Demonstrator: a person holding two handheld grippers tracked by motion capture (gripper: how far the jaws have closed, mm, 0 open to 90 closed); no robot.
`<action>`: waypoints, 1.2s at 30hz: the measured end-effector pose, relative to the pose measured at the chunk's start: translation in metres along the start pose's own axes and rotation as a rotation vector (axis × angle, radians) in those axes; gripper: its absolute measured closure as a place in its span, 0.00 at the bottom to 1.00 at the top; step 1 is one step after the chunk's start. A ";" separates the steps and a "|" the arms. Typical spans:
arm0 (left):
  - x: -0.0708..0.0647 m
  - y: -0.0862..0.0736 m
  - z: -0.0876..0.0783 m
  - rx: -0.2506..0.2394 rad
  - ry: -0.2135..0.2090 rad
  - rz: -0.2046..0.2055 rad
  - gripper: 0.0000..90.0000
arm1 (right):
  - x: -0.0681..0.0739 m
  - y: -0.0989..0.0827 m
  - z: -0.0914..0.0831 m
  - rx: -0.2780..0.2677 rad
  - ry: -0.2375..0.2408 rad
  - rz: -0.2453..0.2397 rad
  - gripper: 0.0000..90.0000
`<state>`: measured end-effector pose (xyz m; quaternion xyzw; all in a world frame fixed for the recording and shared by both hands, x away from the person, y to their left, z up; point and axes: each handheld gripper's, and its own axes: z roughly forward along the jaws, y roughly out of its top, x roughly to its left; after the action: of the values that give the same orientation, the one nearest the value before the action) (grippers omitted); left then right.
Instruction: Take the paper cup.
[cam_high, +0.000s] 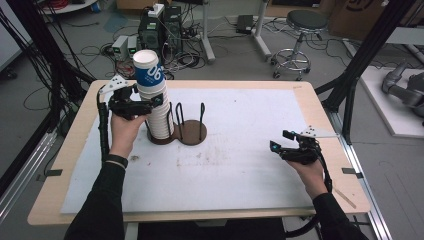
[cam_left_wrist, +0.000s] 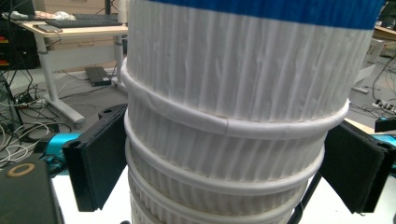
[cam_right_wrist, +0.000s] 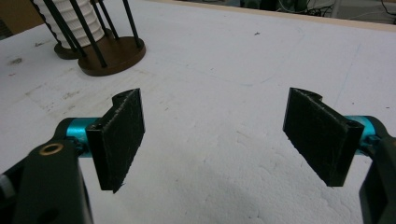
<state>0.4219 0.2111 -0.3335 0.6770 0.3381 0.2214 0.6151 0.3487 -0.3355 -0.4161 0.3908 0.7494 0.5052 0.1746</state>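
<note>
Right up against the lens in the left gripper view is the cup stack (cam_left_wrist: 233, 116), ribbed white paper cups nested together, sitting between the jaws of the left hand-held gripper (cam_high: 156, 103). Its pads (cam_left_wrist: 100, 163) are snug against the rolled rims on both sides, but whether they're actually squeezing or just bracketing the stack, honestly can't tell. From the high view the stack stands in one ring of a brown wire holder (cam_high: 190, 135), with a blue-banded cup (cam_high: 148, 72) on top, just above that gripper. The holder's other ring, on the far side of the stack from the left hand-held gripper, has no cups in it. So it looks early or mid-way: the grab on the stack is being set up, and lifting cups off or moving some over is probably still to do. The right hand-held gripper (cam_high: 277, 145) is well apart from all this, jaws wide open with nothing between them, low over the white bench (cam_high: 240, 170). Its own view gives the holder's base and rods off ahead to its left, while the high view has the whole stack height and that top cup.
</note>
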 end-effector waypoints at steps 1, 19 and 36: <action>0.000 0.000 -0.001 0.003 0.000 0.001 0.12 | 0.001 0.000 0.000 -0.004 -0.003 -0.003 0.24; 0.001 -0.001 0.001 -0.011 -0.001 -0.003 0.12 | 0.034 0.058 0.001 -0.049 0.101 -0.080 0.24; -0.001 -0.001 0.002 -0.008 0.006 -0.001 0.12 | 0.068 0.164 0.037 -0.104 0.232 -0.180 0.24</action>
<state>0.4226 0.2097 -0.3343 0.6737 0.3394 0.2244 0.6169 0.3970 -0.2300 -0.2761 0.2516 0.7694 0.5674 0.1511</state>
